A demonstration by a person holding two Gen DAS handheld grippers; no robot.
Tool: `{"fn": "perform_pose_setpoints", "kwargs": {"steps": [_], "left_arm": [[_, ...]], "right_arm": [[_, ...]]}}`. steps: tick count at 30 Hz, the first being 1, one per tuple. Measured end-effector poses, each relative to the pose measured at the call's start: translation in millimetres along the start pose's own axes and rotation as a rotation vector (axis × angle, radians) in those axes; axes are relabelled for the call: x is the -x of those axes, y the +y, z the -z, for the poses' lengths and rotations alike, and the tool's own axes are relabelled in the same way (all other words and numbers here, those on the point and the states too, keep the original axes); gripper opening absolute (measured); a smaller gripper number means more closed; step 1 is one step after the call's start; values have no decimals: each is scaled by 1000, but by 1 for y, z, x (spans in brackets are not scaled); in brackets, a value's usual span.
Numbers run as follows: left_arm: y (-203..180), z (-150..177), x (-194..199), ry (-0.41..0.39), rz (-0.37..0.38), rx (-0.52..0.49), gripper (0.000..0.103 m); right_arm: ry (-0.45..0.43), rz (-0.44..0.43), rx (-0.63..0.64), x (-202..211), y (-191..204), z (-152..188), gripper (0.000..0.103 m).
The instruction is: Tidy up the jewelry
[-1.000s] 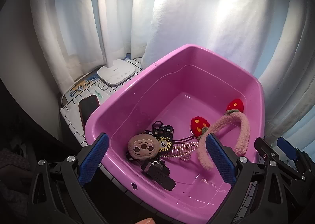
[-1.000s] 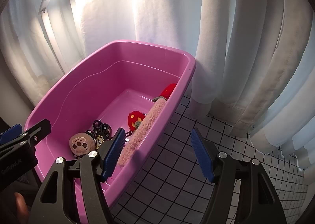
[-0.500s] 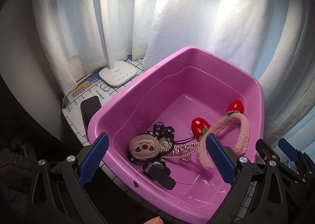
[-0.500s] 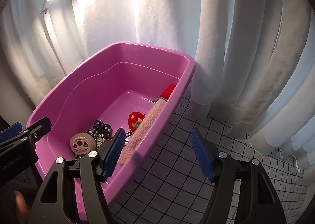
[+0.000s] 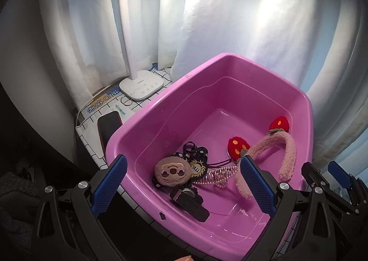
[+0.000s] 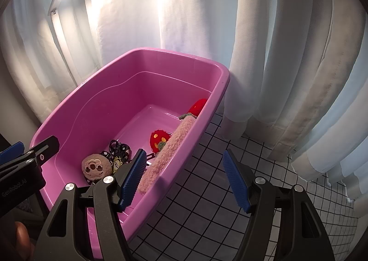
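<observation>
- Our left gripper point(image 5: 182, 182) hangs over the near left corner of the pink tub point(image 5: 147, 120), its blue pads wide apart with nothing between them.
- Our right gripper point(image 6: 185, 179) hovers over the tub's right rim, jaws apart and empty; one pad is above the tub, the other above the checked tablecloth point(image 6: 207, 215).
- Nearest in the tub lies a black watch point(image 5: 189, 200), touching the round plush face charm point(image 5: 172, 171) just behind it.
- Beside the charm sit a black-and-gold badge point(image 5: 196, 168) and a pearl strand with a coiled clip point(image 5: 218, 174).
- A black spotted bow point(image 5: 195, 150) lies just beyond the charm.
- To the right, a fuzzy pink headband point(image 5: 287, 155) with two red strawberries point(image 5: 238, 147) arches toward the tub's right wall.
- Left of the tub, a dark phone point(image 5: 109, 125) rests on the tablecloth.
- Farther left stands a white lamp base point(image 5: 141, 85).
- White curtains point(image 6: 287, 54) close the far side.
</observation>
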State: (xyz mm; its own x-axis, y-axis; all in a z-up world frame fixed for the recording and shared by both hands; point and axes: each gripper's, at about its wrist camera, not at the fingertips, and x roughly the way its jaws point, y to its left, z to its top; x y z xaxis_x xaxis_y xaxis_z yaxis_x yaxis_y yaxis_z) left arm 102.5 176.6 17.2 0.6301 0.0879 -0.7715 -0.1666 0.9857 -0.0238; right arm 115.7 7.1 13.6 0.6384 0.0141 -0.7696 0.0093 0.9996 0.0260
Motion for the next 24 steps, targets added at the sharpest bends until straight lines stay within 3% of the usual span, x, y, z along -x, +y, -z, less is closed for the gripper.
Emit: {"fn": "perform_pose_setpoints", "kwargs": {"steps": [24], "left_arm": [[3, 2, 1, -5, -11, -4, 97]], "right_arm": [[3, -5, 2, 2, 0, 1, 66]]}}
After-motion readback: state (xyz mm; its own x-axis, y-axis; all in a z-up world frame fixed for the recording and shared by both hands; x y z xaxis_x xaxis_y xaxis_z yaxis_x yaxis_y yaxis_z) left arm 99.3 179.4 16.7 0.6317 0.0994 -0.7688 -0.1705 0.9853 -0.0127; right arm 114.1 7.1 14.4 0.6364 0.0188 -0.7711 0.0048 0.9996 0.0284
